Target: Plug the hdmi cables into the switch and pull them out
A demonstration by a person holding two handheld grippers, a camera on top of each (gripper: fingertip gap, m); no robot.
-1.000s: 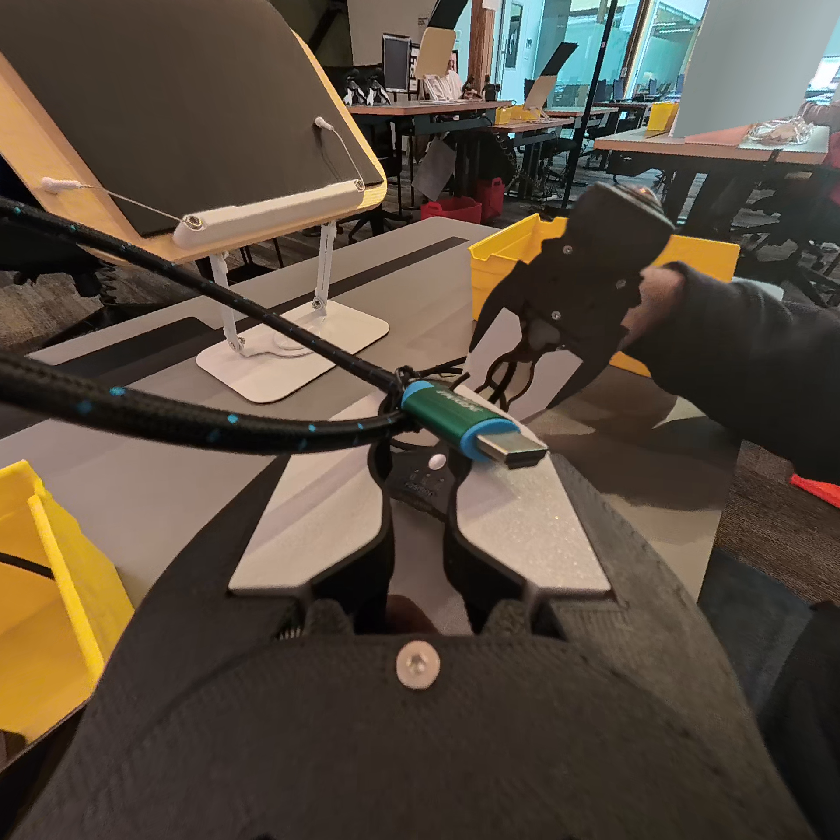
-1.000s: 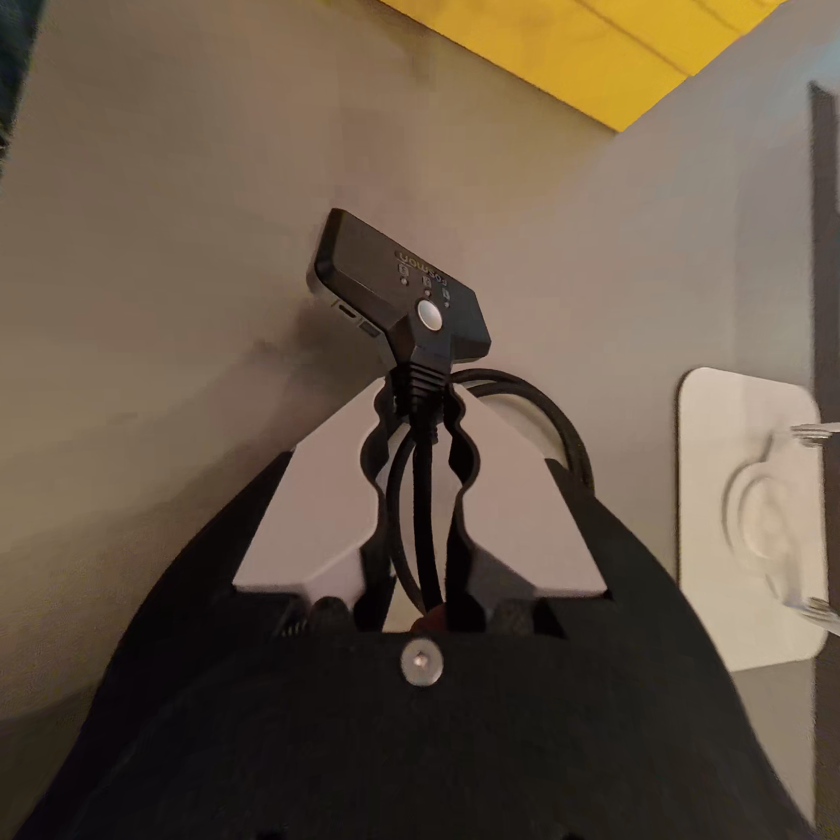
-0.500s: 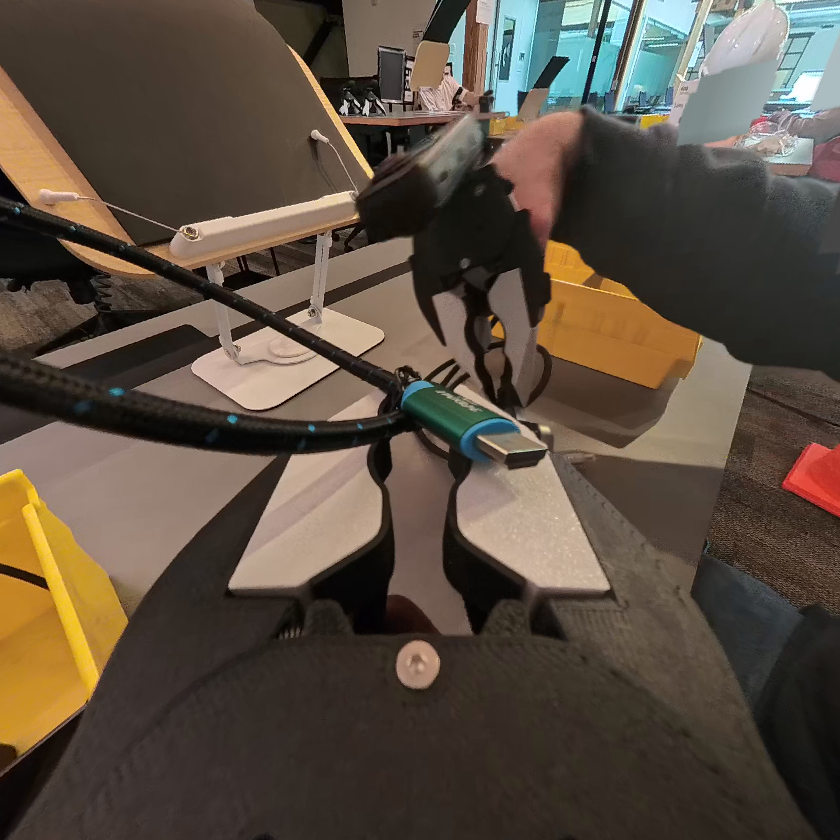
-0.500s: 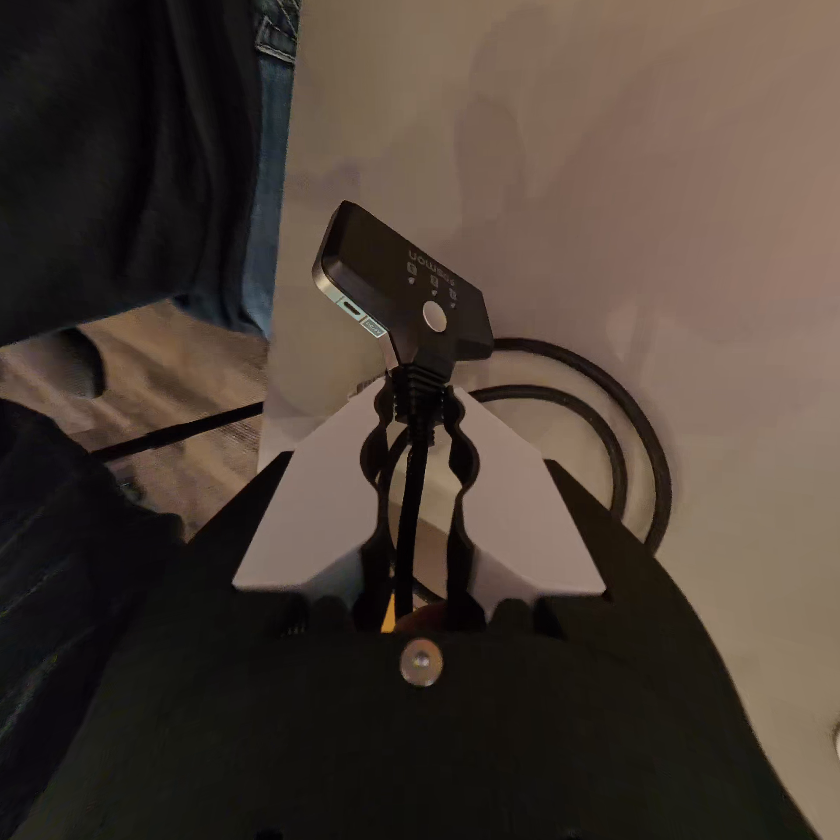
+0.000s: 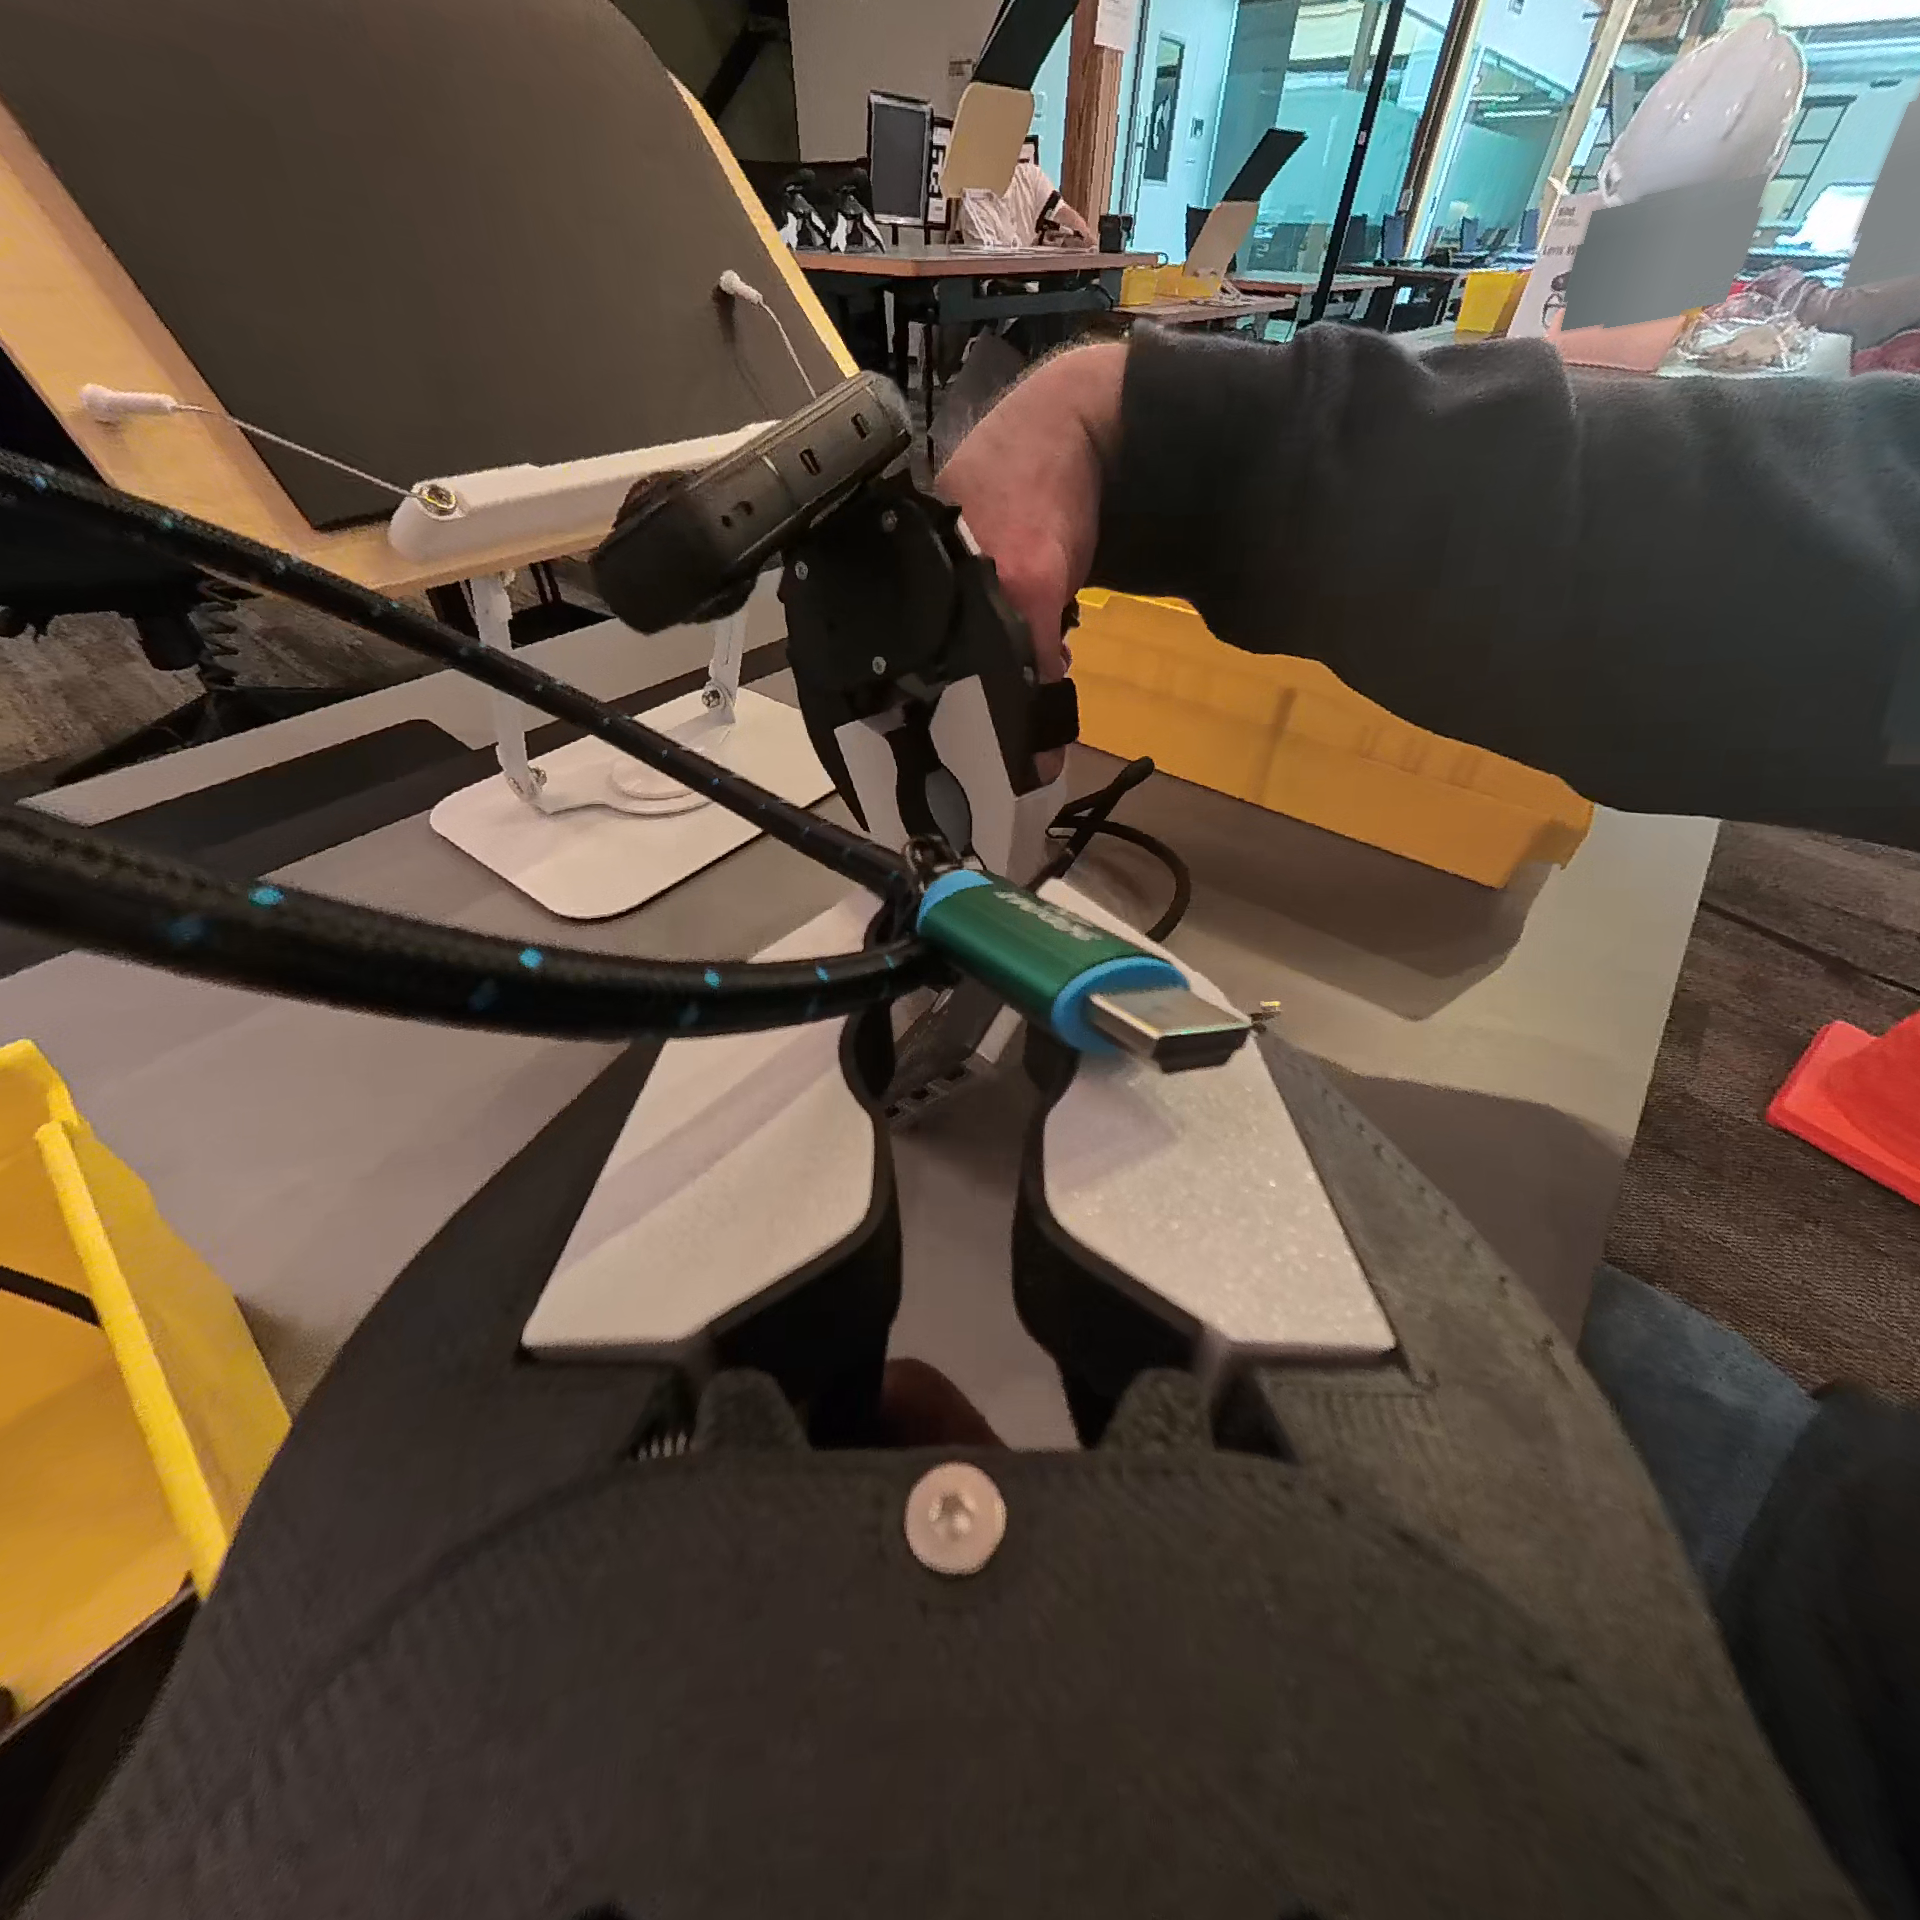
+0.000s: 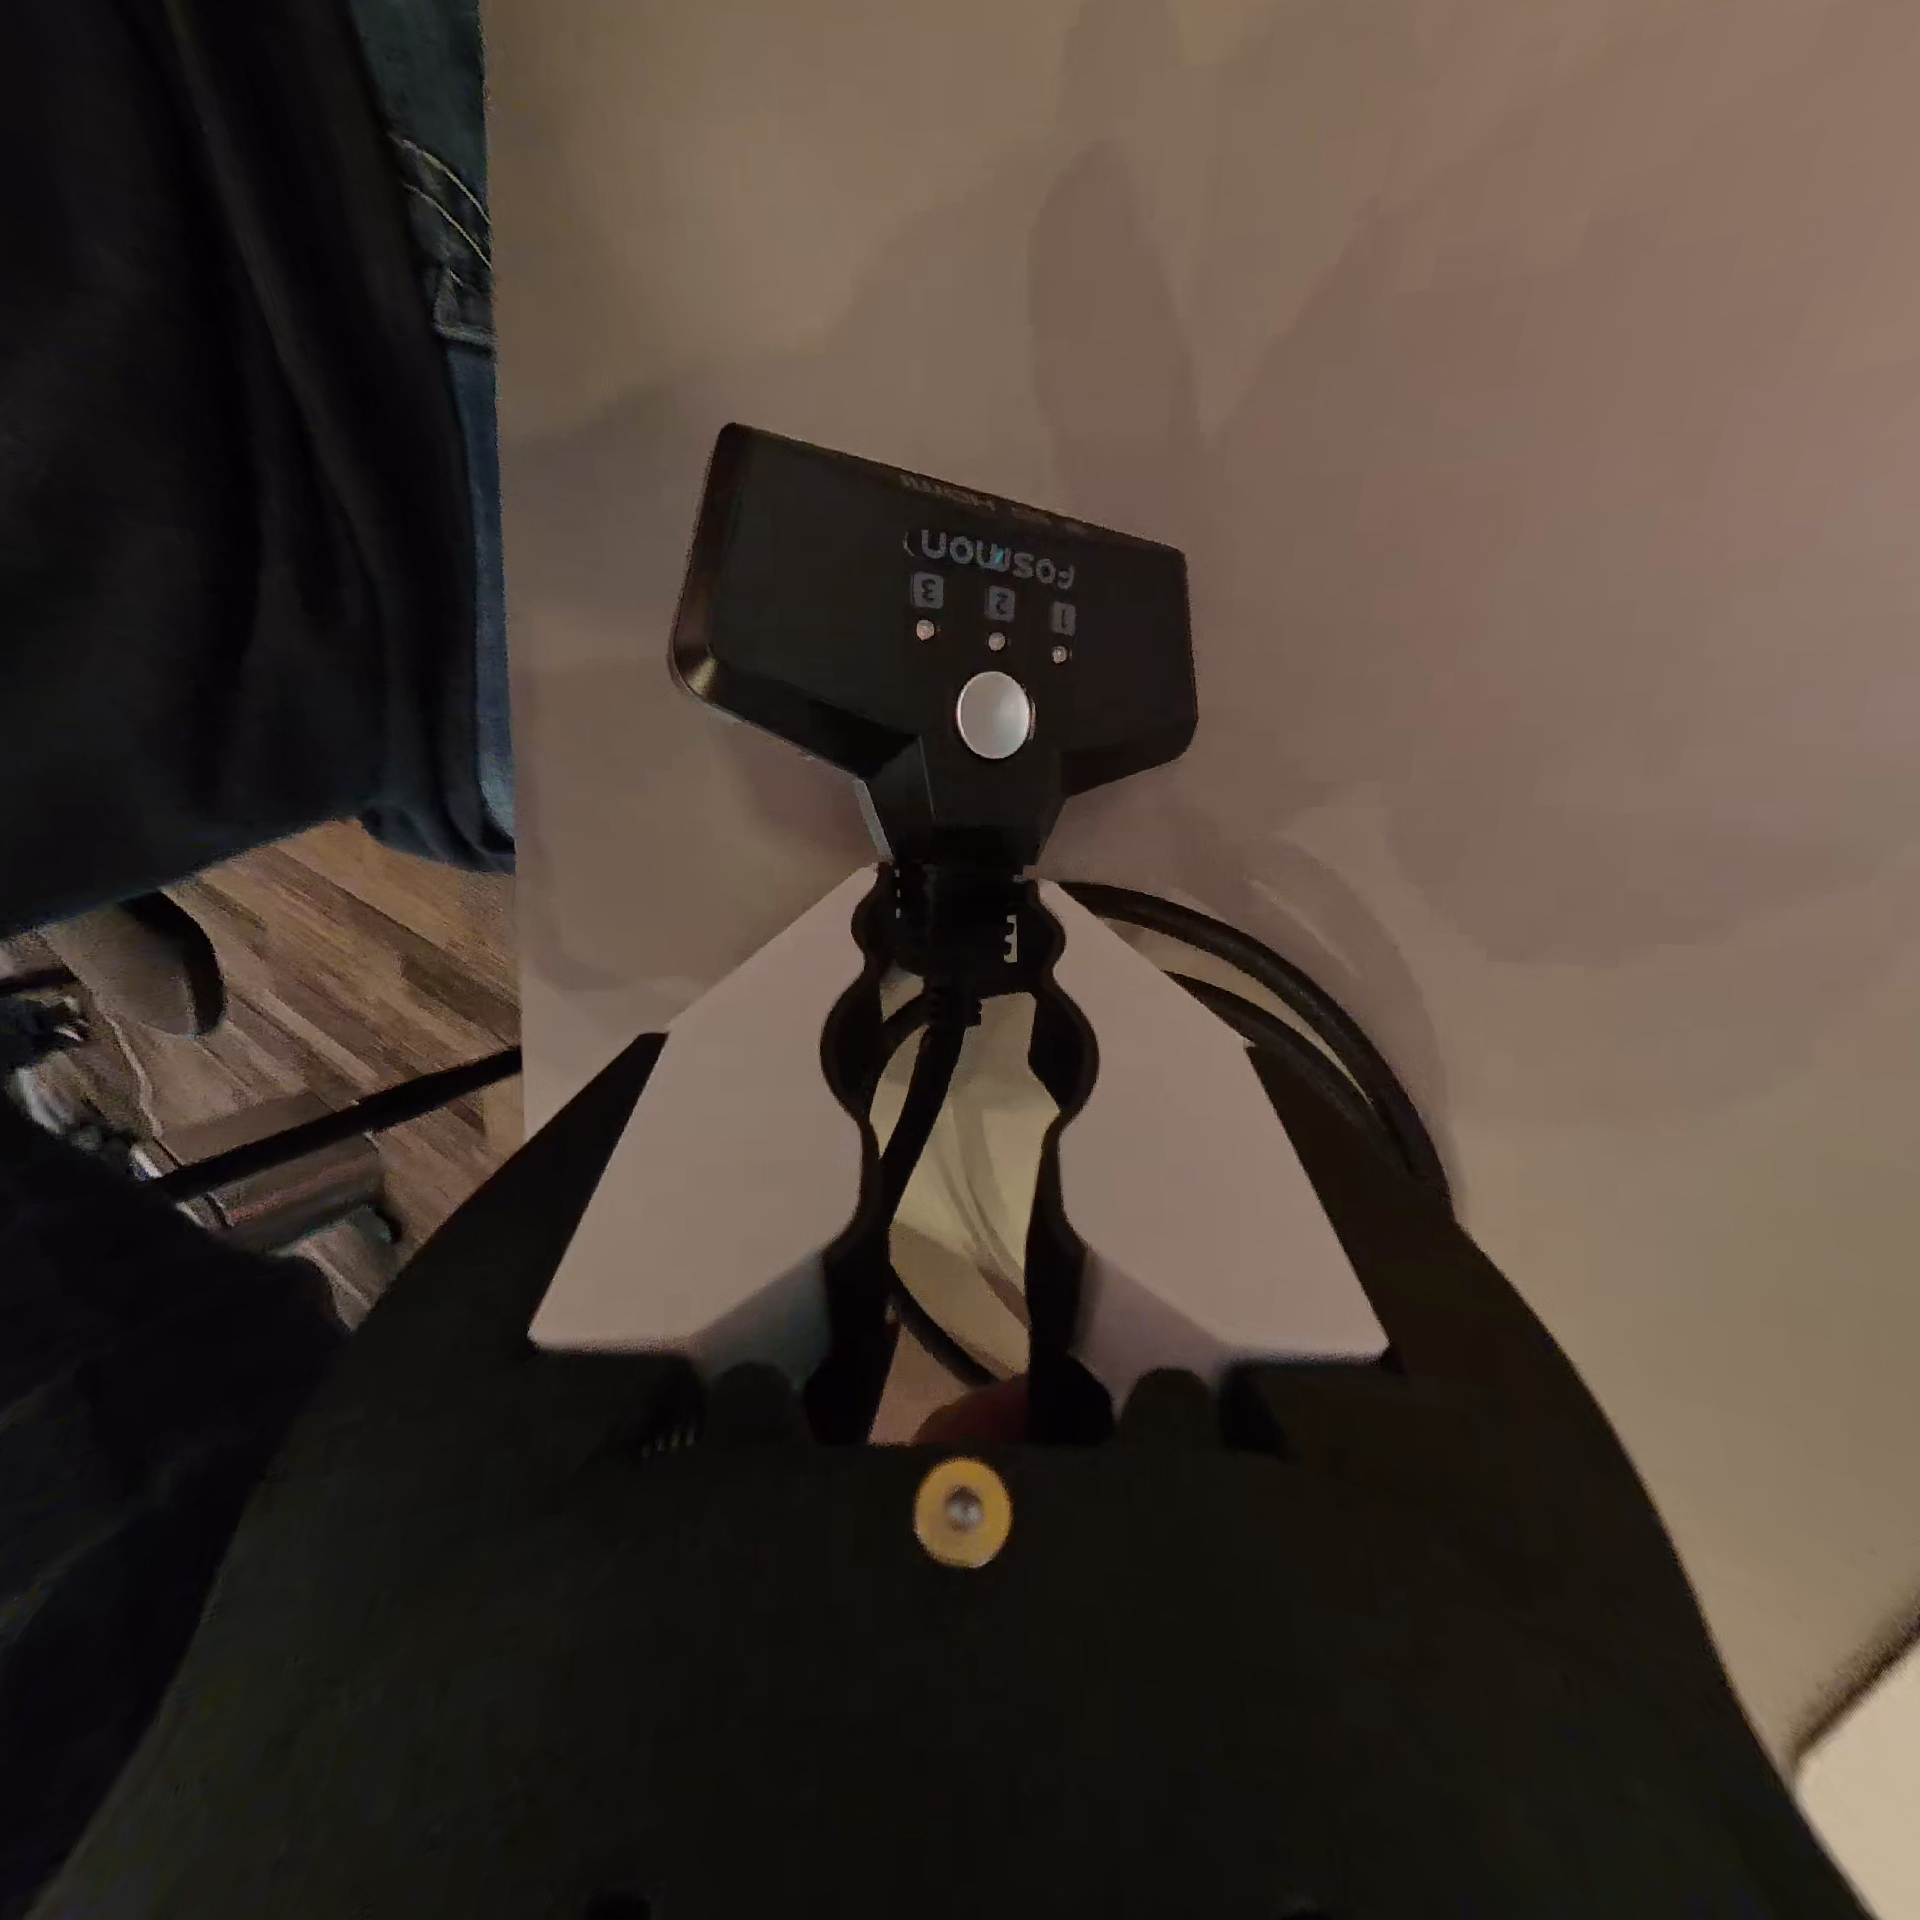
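Note:
My left gripper (image 5: pixel 961 940) is shut on a green HDMI plug (image 5: pixel 1023 945) with blue rings; its metal tip points right. Its black braided cable (image 5: pixel 436 966) loops off to the left. My right gripper (image 6: pixel 956 914) is shut on the ribbed cable neck of the black switch (image 6: pixel 914 603), which is held just above the grey table (image 6: pixel 1455 416), its top face with a round button towards the camera. In the left wrist view the right gripper (image 5: pixel 940 831) points down just behind the plug, held by a hand in a dark sleeve (image 5: pixel 1455 540). The switch is mostly hidden there.
The switch's thin black cable (image 6: pixel 1340 1029) coils on the table. A white tablet stand (image 5: pixel 623 831) stands at the back left. Yellow bins sit at the back right (image 5: pixel 1299 717) and near left (image 5: pixel 94 1351). The table edge and the person's legs (image 6: pixel 208 416) are to the left in the right wrist view. Left tips to right tips: about 15 cm.
The right gripper has carried the switch leftward and down until it is just behind the plug, and turned it so its top faces the camera squarely. The left gripper holds still.

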